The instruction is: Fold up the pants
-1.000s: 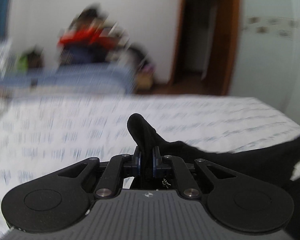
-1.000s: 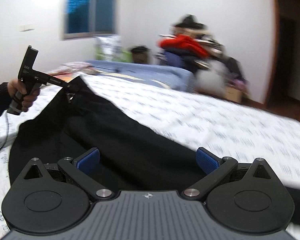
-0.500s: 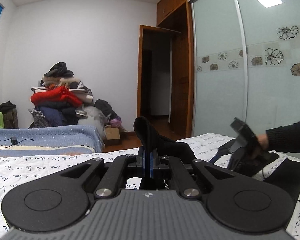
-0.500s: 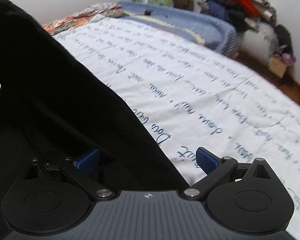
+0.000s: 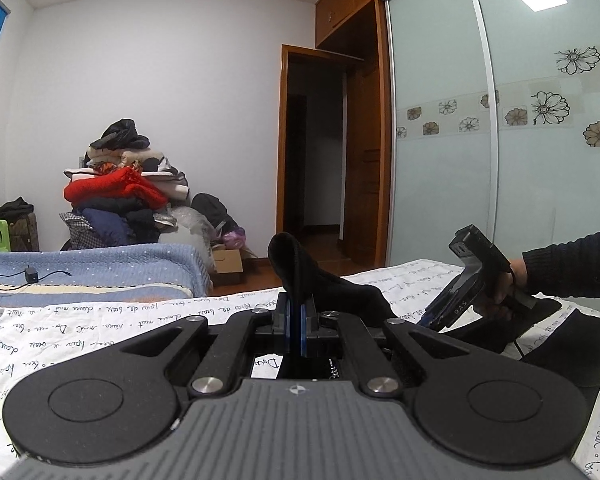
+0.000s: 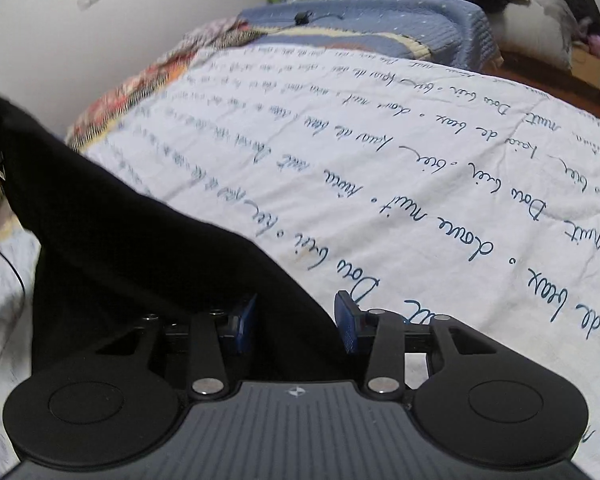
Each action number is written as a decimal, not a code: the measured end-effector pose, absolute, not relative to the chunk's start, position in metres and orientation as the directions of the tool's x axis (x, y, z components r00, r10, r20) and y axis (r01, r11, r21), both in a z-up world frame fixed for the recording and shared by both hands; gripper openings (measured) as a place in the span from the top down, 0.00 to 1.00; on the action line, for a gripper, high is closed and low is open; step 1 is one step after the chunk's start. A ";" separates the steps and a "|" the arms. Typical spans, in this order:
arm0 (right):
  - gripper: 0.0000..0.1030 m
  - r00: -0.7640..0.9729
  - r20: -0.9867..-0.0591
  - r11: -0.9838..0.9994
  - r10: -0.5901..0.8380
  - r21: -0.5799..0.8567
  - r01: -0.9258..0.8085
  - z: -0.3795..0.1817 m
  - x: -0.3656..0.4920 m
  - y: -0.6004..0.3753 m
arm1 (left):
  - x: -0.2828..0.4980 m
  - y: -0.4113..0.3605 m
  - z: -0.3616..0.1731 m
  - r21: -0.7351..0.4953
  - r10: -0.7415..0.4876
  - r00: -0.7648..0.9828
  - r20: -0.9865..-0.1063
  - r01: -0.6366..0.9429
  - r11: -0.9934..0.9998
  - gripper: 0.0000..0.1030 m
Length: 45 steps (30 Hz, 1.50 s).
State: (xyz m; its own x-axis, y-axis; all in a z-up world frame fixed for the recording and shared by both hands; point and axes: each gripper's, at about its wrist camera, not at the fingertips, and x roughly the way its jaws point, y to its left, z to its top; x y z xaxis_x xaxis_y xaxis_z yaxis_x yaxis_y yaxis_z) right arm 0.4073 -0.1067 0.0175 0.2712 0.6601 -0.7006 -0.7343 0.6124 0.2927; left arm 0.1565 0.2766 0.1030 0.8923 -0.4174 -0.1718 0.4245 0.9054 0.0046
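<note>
The black pants [image 5: 340,289] lie on the white bed sheet, with one corner lifted. My left gripper [image 5: 296,320] is shut on that corner, and a tuft of fabric sticks up above the pads. In the right wrist view the pants [image 6: 140,248] rise in a taut ridge toward the upper left. My right gripper [image 6: 296,325] points down at their near edge. Its jaws are closing with the fabric edge between the blue pads [image 6: 346,328], and a gap still shows. A hand holds the right gripper [image 5: 427,315] at the right of the left wrist view.
The bed [image 6: 400,168] has a white sheet with blue script. A blue blanket [image 5: 100,268] lies at its far end. Behind it stand a pile of clothes [image 5: 120,192], a cardboard box [image 5: 228,266], an open doorway [image 5: 316,160] and a sliding wardrobe door [image 5: 440,160].
The right gripper swung down to the pants' near edge and its jaws narrowed from wide open. The left gripper lifted its corner slightly, turned, then held still.
</note>
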 end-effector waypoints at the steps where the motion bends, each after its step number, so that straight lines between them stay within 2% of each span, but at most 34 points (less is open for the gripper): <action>1: 0.60 0.269 -0.704 0.611 0.658 0.290 -0.736 0.016 0.408 -0.107 | 0.156 0.275 0.105 0.006 -0.421 0.891 -0.171 0.428 0.904 0.94; 5: 0.61 0.220 -0.739 0.596 0.637 0.291 -0.748 0.003 0.410 -0.098 | 0.156 0.272 0.109 0.013 -0.416 0.893 -0.169 0.424 0.905 0.94; 6: 0.67 0.211 -0.747 0.592 0.630 0.286 -0.753 0.000 0.409 -0.094 | 0.157 0.272 0.110 0.012 -0.414 0.894 -0.170 0.422 0.907 0.94; 7: 0.89 0.201 -0.755 0.588 0.624 0.284 -0.757 -0.002 0.408 -0.090 | 0.159 0.272 0.109 0.009 -0.410 0.895 -0.176 0.418 0.908 0.93; 8: 0.93 0.199 -0.768 0.597 0.609 0.280 -0.752 -0.003 0.407 -0.087 | 0.161 0.273 0.108 0.007 -0.403 0.897 -0.182 0.411 0.912 0.93; 12: 0.94 0.289 -0.763 0.628 0.578 0.190 -0.755 0.016 0.398 -0.084 | 0.177 0.280 0.105 -0.033 -0.348 0.911 -0.220 0.349 0.937 0.93; 17: 0.94 0.433 -0.644 0.638 0.631 0.114 -0.761 0.080 0.348 -0.105 | 0.181 0.300 0.103 -0.156 -0.324 0.914 -0.245 0.293 0.943 0.94; 20: 0.94 0.443 -0.582 0.603 0.681 0.104 -0.791 0.101 0.287 -0.114 | 0.167 0.315 0.097 -0.248 -0.329 0.914 -0.240 0.270 0.931 0.93; 23: 0.95 0.377 -0.566 0.549 0.733 0.166 -0.819 0.085 0.221 -0.113 | 0.149 0.328 0.078 -0.348 -0.327 0.910 -0.256 0.229 0.909 0.94; 27: 0.95 0.320 -0.644 0.583 0.695 0.243 -0.775 0.013 0.170 -0.098 | 0.141 0.339 0.033 -0.441 -0.324 0.864 -0.385 0.136 0.887 0.92; 28: 0.95 0.308 -0.660 0.593 0.685 0.260 -0.762 -0.002 0.167 -0.094 | 0.141 0.342 0.025 -0.464 -0.337 0.846 -0.412 0.123 0.877 0.90; 29: 0.95 0.309 -0.671 0.605 0.674 0.261 -0.752 -0.013 0.165 -0.089 | 0.141 0.345 0.021 -0.490 -0.353 0.828 -0.437 0.110 0.865 0.82; 33: 0.95 0.331 -0.677 0.638 0.658 0.267 -0.723 -0.019 0.168 -0.081 | 0.127 0.365 0.038 -0.533 -0.330 0.815 -0.476 0.031 0.845 0.74; 37: 0.95 0.339 -0.672 0.649 0.658 0.278 -0.708 -0.024 0.168 -0.081 | 0.089 0.379 0.062 -0.515 -0.235 0.855 -0.462 -0.043 0.856 0.41; 40: 0.95 0.347 -0.658 0.653 0.668 0.297 -0.697 -0.030 0.160 -0.090 | 0.064 0.382 0.059 -0.584 -0.228 0.878 -0.422 -0.071 0.808 0.39; 43: 0.95 0.345 -0.645 0.659 0.682 0.337 -0.673 -0.039 0.163 -0.094 | 0.060 0.377 0.035 -0.613 -0.226 0.855 -0.467 -0.129 0.779 0.39; 45: 0.95 0.344 -0.637 0.661 0.690 0.361 -0.658 -0.042 0.164 -0.097 | 0.066 0.374 0.013 -0.708 -0.293 0.824 -0.485 -0.174 0.684 0.39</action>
State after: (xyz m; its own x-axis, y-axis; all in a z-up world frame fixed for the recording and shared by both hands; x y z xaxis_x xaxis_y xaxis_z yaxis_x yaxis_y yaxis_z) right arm 0.1641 -0.0965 -0.0424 0.3442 0.6898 -0.6369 -0.6579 0.6612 0.3606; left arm 0.0659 0.3743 0.0133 0.8238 -0.2932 -0.4851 -0.1736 0.6841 -0.7084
